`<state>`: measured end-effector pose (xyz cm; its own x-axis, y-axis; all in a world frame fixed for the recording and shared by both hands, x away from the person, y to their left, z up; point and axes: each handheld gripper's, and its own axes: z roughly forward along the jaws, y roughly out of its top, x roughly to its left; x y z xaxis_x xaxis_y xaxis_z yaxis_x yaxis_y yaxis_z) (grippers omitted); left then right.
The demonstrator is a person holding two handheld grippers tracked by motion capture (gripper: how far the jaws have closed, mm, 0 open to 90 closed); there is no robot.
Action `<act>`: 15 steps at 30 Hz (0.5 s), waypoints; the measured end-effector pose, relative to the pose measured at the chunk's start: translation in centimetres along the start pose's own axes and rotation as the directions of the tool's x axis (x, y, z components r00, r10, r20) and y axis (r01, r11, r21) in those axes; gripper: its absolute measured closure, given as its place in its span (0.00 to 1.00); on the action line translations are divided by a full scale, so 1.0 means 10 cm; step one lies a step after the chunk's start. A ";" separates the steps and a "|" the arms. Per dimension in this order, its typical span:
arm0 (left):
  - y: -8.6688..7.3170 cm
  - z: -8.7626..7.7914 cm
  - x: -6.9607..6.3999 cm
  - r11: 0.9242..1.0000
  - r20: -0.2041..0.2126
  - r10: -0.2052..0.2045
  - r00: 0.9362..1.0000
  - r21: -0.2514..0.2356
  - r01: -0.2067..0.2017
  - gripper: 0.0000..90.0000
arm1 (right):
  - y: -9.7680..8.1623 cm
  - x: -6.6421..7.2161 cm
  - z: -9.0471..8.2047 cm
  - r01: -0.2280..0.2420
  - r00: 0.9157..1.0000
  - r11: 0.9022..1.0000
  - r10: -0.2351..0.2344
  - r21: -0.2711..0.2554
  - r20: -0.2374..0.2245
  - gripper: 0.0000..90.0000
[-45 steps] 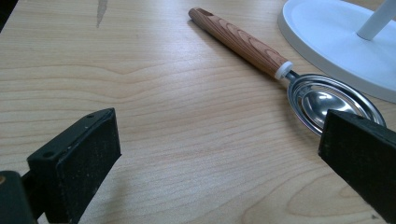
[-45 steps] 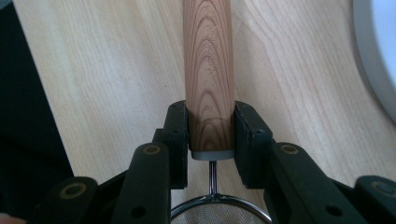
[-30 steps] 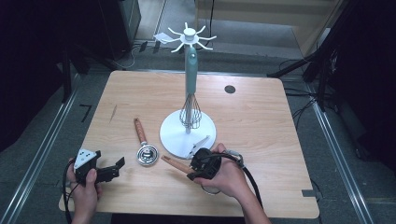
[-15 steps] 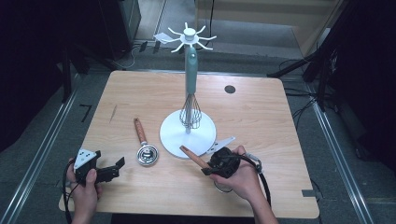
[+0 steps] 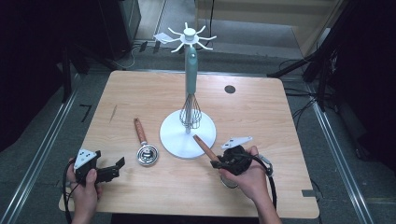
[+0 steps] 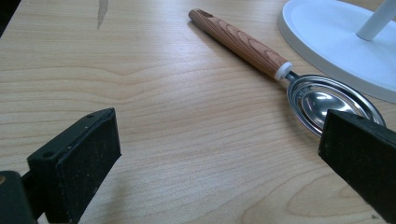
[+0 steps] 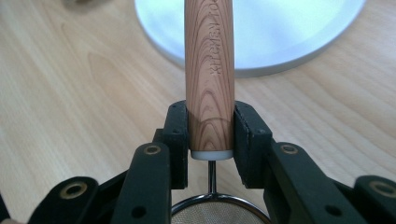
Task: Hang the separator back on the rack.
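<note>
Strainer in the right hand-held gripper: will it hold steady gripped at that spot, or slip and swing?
Probably steady: the right hand-held gripper clamps the strainer on its wooden handle, right by the white collar. The handle looks round and smooth, so it may twist. The mesh head looks light, so sag seems unlikely.

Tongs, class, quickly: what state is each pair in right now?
Left tongs: open, holding nothing, resting near the metal scoop.
Right tongs: closed on the wooden handle of a mesh strainer.
</note>
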<state>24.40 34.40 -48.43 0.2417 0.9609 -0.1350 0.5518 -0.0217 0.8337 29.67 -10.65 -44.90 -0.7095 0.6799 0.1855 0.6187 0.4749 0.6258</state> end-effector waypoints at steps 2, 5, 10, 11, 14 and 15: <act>0.00 0.00 0.00 1.000 0.000 0.000 1.000 0.000 0.000 0.00 | -0.01 -0.04 -0.03 -0.016 1.000 0.999 0.016 -0.031 0.004 0.78; 0.00 0.00 0.00 1.000 -0.001 -0.001 1.000 0.000 0.001 0.00 | -0.02 -0.08 -0.08 -0.043 0.999 0.996 0.044 -0.074 0.020 0.78; 0.00 0.00 0.00 1.000 -0.003 0.001 1.000 -0.001 -0.001 0.00 | -0.03 -0.12 -0.18 -0.058 0.997 0.985 0.066 -0.161 0.050 0.78; 0.00 0.00 0.00 1.000 -0.003 0.001 1.000 -0.001 -0.001 0.00 | -0.03 -0.12 -0.18 -0.058 0.997 0.985 0.066 -0.161 0.050 0.78; 0.00 0.00 0.00 1.000 -0.002 -0.001 1.000 -0.002 0.001 0.00 | -0.03 -0.12 -0.23 -0.062 0.995 0.977 0.077 -0.204 0.066 0.78; 0.00 0.00 0.00 1.000 -0.002 -0.001 1.000 -0.002 0.001 0.00 | -0.03 -0.12 -0.24 -0.068 0.994 0.974 0.085 -0.217 0.069 0.78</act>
<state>24.39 34.39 -48.43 0.2398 0.9615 -0.1344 0.5507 -0.0207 0.8345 29.54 -12.97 -43.51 -0.6290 0.7551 0.1852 0.5776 0.2944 0.7614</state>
